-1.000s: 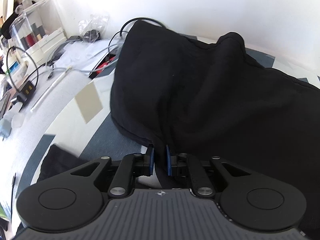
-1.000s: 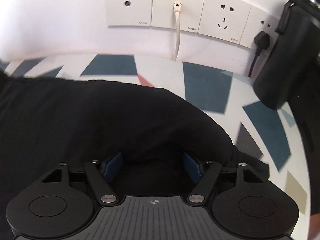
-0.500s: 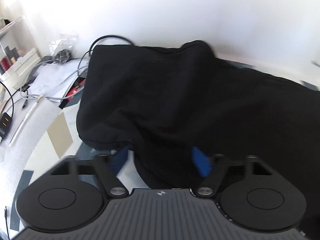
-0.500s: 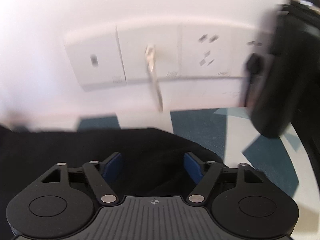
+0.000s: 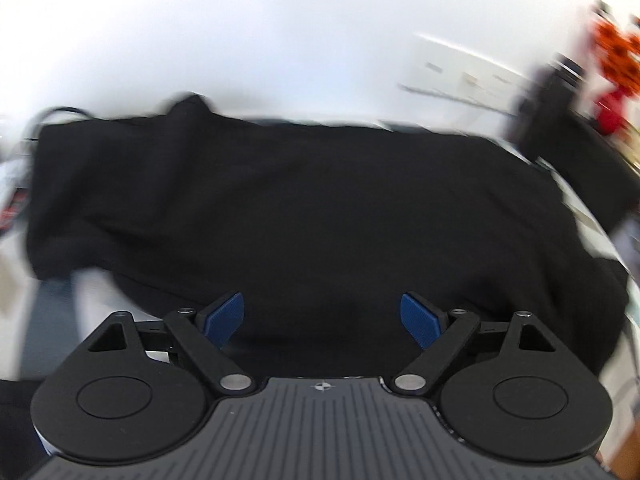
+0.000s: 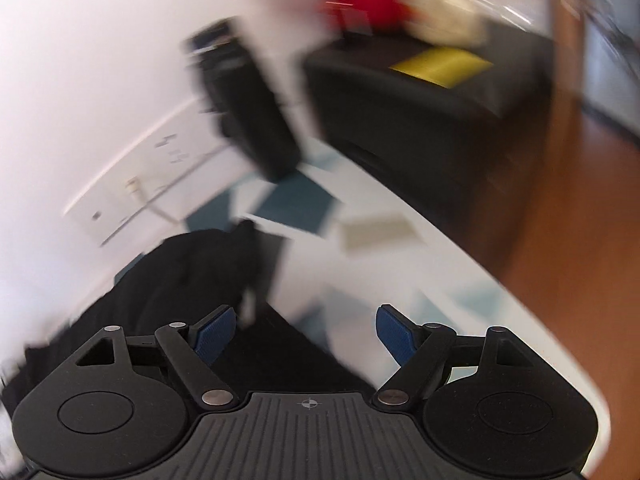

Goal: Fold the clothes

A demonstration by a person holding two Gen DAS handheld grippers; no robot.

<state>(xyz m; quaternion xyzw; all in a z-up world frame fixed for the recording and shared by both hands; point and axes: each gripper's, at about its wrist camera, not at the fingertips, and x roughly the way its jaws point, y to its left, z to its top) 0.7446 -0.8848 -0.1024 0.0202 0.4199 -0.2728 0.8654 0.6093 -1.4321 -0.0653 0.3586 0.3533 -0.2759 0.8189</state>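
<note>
A black garment [image 5: 300, 208] lies spread in a wide heap across the patterned table, blurred by motion. My left gripper [image 5: 321, 316] hovers over its near edge. Its jaws are opening, the blue pads [image 5: 222, 316] stand far apart and no cloth is pinched between them. In the right wrist view only the garment's right end [image 6: 192, 272] shows, at lower left. My right gripper [image 6: 304, 332] is open above that end and the bare table [image 6: 360, 280], holding nothing.
A black cylindrical bag [image 6: 248, 116] stands by the wall sockets [image 6: 132, 196] at the table's back. Beyond the table's rounded edge are a black box [image 6: 420, 112] with a yellow sheet on it and the wooden floor [image 6: 580, 240]. Cables and clutter lie at the far left [image 5: 12, 200].
My left gripper let go of the garment's edge, opened wide and swung to the right. My right gripper pulled back off the cloth, rose and rolled, and now faces the table's right end.
</note>
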